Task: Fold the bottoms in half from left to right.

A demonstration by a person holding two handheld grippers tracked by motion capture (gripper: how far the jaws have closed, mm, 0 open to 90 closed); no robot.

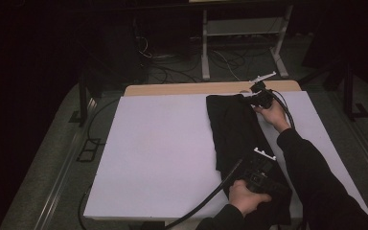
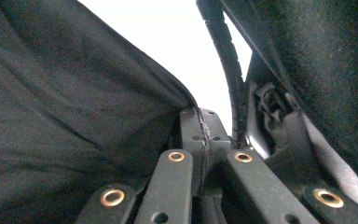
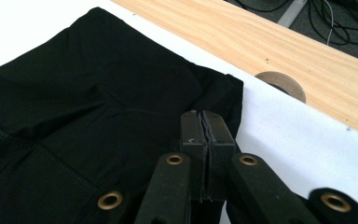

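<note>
Black garment (image 1: 235,129) folded into a long strip on the counter (image 1: 163,153), both claws clamped on its ends: left claw (image 2: 201,122) near, right claw (image 3: 206,116) far; cross-fold left.

Your garment (image 1: 237,134) lies on the table's (image 1: 163,153) right half, running near to far; your right gripper (image 1: 260,99) is at its far end, left gripper (image 1: 258,171) at its near end
</note>
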